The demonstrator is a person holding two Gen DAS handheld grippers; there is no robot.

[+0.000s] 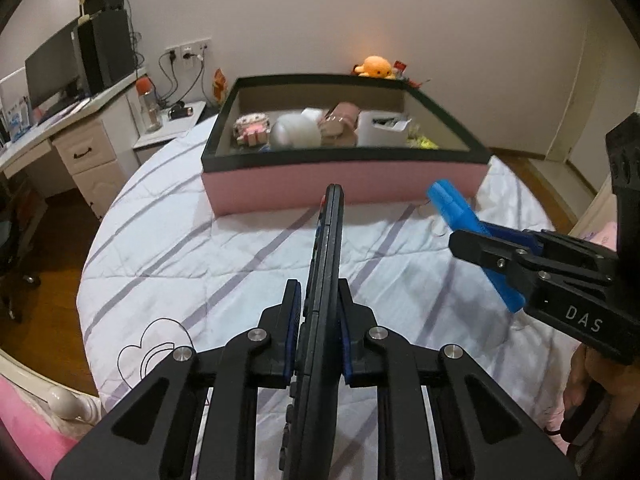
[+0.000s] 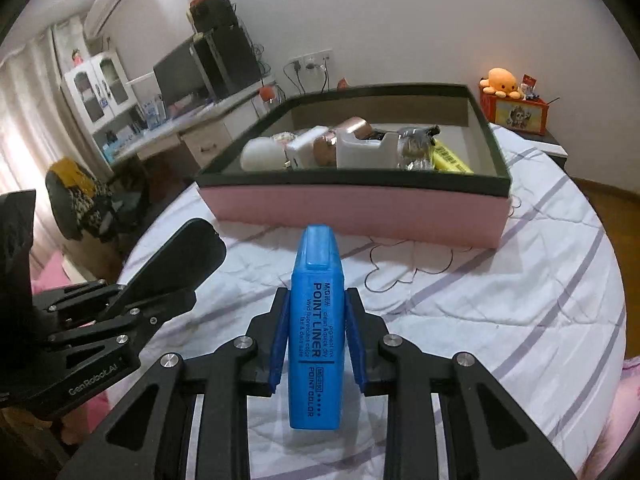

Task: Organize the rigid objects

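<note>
My left gripper (image 1: pixel 319 300) is shut on a thin black remote control (image 1: pixel 330 240), held edge-on above the bed and pointing at the box. It also shows in the right wrist view (image 2: pixel 176 264). My right gripper (image 2: pixel 317 312) is shut on a blue highlighter (image 2: pixel 317 320) marked POINT LINER. That highlighter shows in the left wrist view (image 1: pixel 460 212), right of the remote. A pink box with a black rim (image 1: pixel 344 190) (image 2: pixel 360 212) stands on the bed ahead of both grippers. It holds several items, among them a white tape dispenser (image 2: pixel 360 152) and a yellow highlighter (image 2: pixel 452 158).
The bed has a white quilt with purple stripes (image 1: pixel 180 248). A desk with a monitor (image 1: pixel 52 68) stands at the left. A nightstand with an orange plush (image 2: pixel 504 82) is behind the box. Wooden floor (image 1: pixel 52 240) lies left of the bed.
</note>
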